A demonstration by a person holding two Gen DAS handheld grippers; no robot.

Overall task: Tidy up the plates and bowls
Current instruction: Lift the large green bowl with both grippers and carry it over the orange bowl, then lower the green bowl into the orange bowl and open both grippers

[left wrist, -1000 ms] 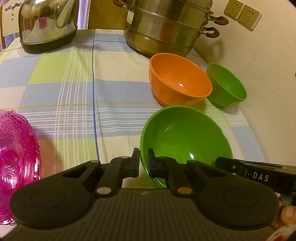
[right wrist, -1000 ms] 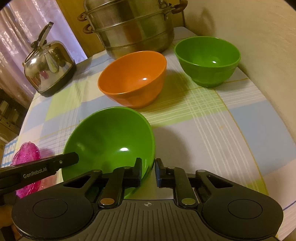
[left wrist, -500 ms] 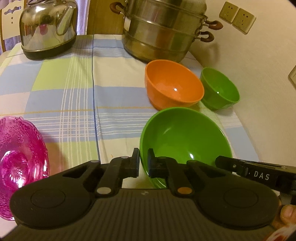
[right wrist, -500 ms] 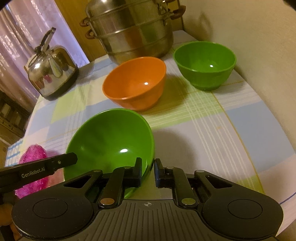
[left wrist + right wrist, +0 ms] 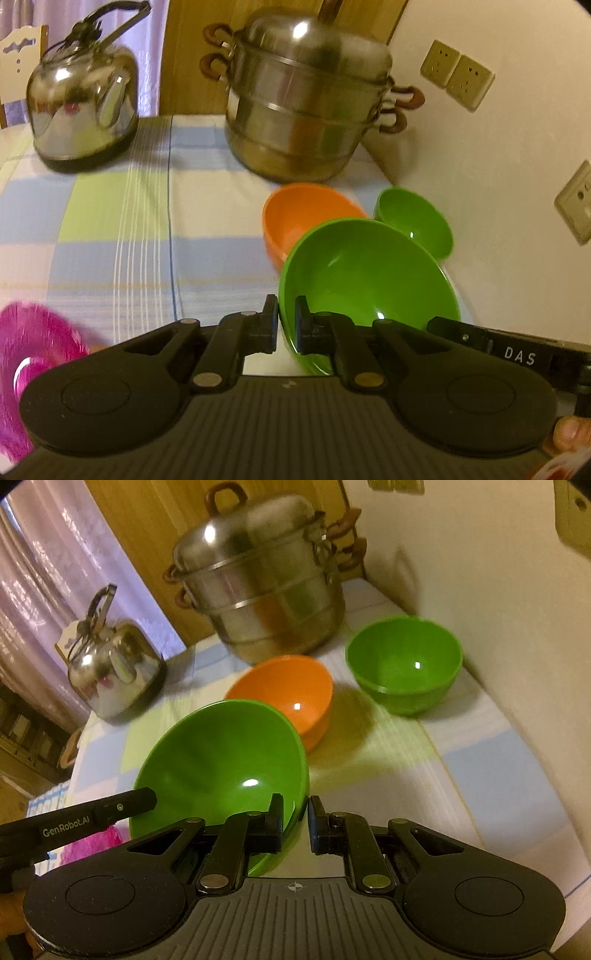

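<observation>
A large green bowl [image 5: 365,273] is held off the table between both grippers. My left gripper [image 5: 286,326] is shut on its left rim. My right gripper [image 5: 295,823] is shut on its right rim, and the bowl shows there too [image 5: 221,753]. Behind it an orange bowl [image 5: 295,218] [image 5: 291,698] stands on the checked tablecloth [image 5: 122,229]. A small green bowl [image 5: 413,218] [image 5: 404,664] stands to its right by the wall. A pink glass plate [image 5: 33,350] [image 5: 92,843] lies at the near left.
A stacked steel steamer pot [image 5: 306,107] [image 5: 258,594] and a steel kettle [image 5: 81,99] [image 5: 110,672] stand at the back. The wall [image 5: 498,184] with sockets runs along the table's right side.
Both grippers have lifted the large green bowl up and tilted back; the view has risen, so the pot and kettle show whole. The bowl now overlaps the orange bowl.
</observation>
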